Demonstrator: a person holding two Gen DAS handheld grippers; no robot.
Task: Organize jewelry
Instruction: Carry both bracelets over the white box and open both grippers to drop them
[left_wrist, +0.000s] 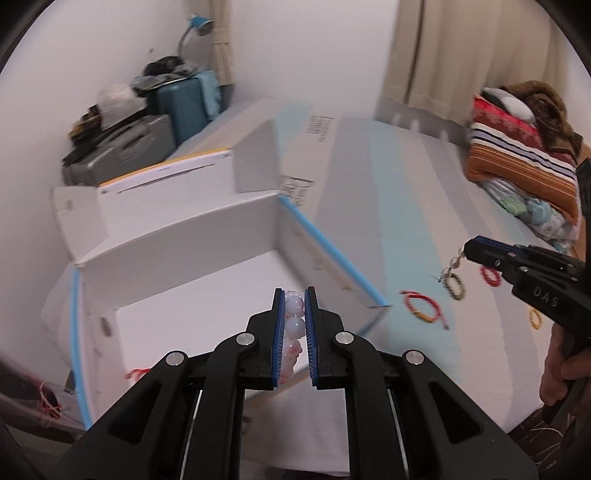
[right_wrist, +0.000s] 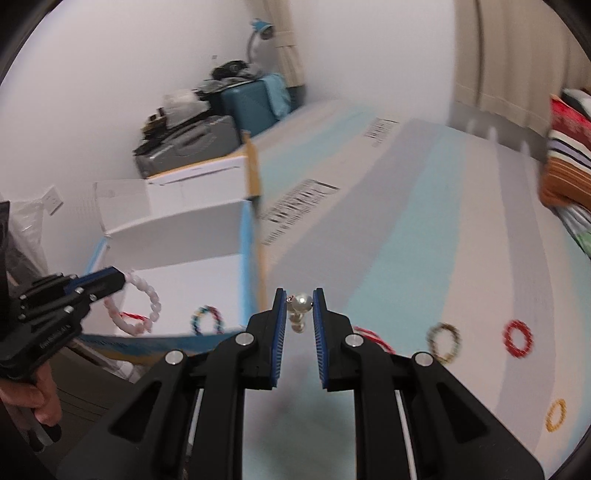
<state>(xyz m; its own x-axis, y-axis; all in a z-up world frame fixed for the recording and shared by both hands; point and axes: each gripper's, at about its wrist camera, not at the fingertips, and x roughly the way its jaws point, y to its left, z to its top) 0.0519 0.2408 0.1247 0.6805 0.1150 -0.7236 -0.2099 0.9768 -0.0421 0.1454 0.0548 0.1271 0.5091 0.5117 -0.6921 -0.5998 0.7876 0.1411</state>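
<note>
Your left gripper (left_wrist: 294, 295) is clamped on a bracelet of large pale pink and white beads (left_wrist: 294, 325), the beads pinched between its blue-lined fingers (left_wrist: 277, 339). You hold it over the open white cardboard box (left_wrist: 207, 229) with blue tape along its edges. In the right wrist view the pink bracelet (right_wrist: 136, 308) hangs as a full loop from the left gripper (right_wrist: 123, 282) above the box floor.

Inside the box, on its white floor, lie a red cord bracelet (right_wrist: 131, 315), partly behind the hanging pink loop, and a multicoloured beaded bracelet (right_wrist: 207, 319) near the box's right wall.

Your right gripper (right_wrist: 300, 295) is closed on a strand of pearl-like beads (right_wrist: 300, 308); one round pearl sits pinched at the fingertips and the rest dangles below. In the left wrist view the right gripper (left_wrist: 466, 251) sits well to the right of the box, the pearl strand (left_wrist: 452, 264) hanging from its tip over the pale blue and grey striped surface (left_wrist: 406, 206).

On that surface, right of the box, lie four more bracelets. Nearest the box is a red and yellow cord bracelet (left_wrist: 423, 304). Further right is a dark olive beaded one (right_wrist: 443, 341), then a red beaded ring (right_wrist: 518, 338), and a small amber one (right_wrist: 556, 414) furthest from the box.

Both views are somewhat blurred. Beyond the box stand a teal suitcase (left_wrist: 188, 99) and a grey case (left_wrist: 122, 151) against the white wall.
</note>
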